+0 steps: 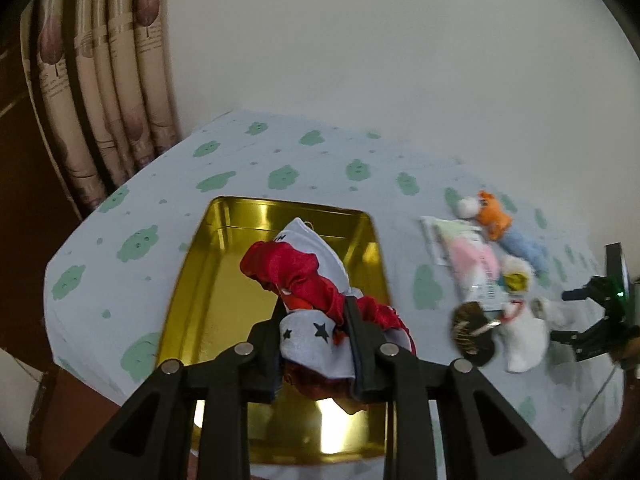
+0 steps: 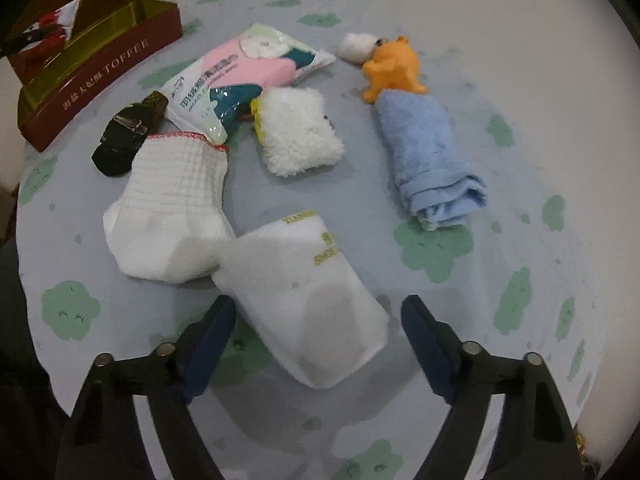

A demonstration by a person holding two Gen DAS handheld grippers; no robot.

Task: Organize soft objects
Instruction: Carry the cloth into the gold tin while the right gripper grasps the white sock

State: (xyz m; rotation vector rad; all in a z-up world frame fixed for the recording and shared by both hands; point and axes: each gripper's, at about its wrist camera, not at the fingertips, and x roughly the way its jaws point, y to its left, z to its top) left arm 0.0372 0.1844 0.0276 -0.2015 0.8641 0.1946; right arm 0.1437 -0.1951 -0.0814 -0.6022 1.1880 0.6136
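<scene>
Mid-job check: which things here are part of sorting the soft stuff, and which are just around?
Job: left gripper clamping red-and-white cloth, gold tin, open right gripper, white sponge, white sock, blue towel, orange plush, fluffy pad.

Around: curtain, wall.

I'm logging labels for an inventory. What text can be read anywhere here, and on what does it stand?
"TOFFEE": gold letters on the red side of the tin, after a row of Chinese characters too blurred to read.
Pouch: large Chinese print, too blurred to read.
White bag: yellow print near its top edge, blurred and only partly readable.
Cloth in the left gripper: a few dark letters, unreadable.
</scene>
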